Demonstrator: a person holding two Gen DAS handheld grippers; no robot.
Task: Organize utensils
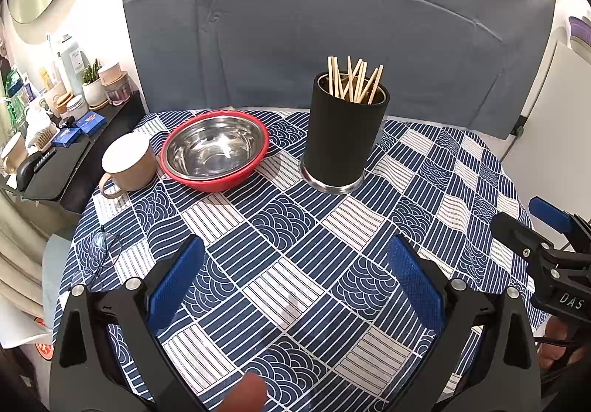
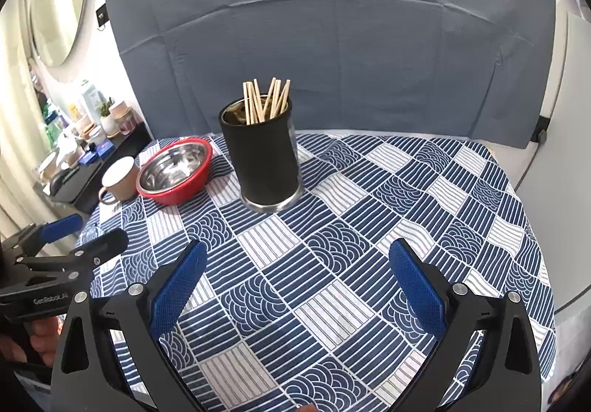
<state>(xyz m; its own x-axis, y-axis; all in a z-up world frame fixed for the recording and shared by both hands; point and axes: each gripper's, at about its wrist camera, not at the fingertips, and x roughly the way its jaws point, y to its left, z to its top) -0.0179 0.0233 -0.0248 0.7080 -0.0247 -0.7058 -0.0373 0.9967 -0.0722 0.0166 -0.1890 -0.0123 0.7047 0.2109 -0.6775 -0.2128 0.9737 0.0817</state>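
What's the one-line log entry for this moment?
left gripper: open, empty | right gripper: open, empty | chopsticks: in black holder | bowl: empty

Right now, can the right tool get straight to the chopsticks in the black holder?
Probably yes. The right tool is open and empty, and only bare tablecloth lies between it and the black holder. The chopsticks stick up above the rim, and the red bowl sits off to the left.
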